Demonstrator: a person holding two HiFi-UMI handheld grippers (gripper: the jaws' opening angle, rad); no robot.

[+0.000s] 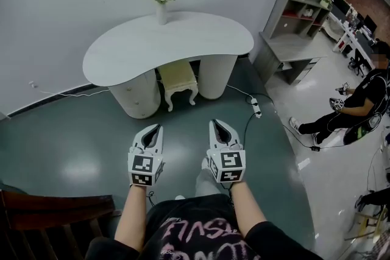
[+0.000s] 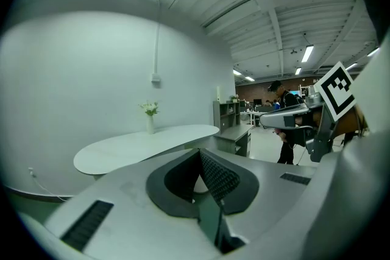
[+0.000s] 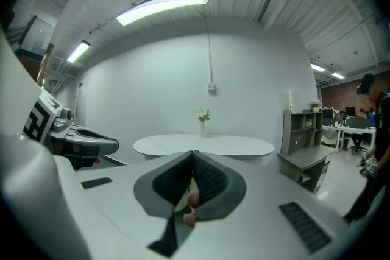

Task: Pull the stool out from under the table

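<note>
A cream stool with carved legs stands tucked under the white kidney-shaped table, between the table's two rounded pedestals. Both grippers hang over the grey-green floor well short of it, side by side. My left gripper is shut with nothing in it, and my right gripper is shut and empty too. In the left gripper view the shut jaws point at the table. In the right gripper view the closed jaws face the table straight on; the stool is hidden behind them.
A vase of white flowers stands on the table's far edge. A grey shelf and desk unit is at the right. A power strip with cable lies on the floor nearby. A person sits at the right. A dark wooden chair is at lower left.
</note>
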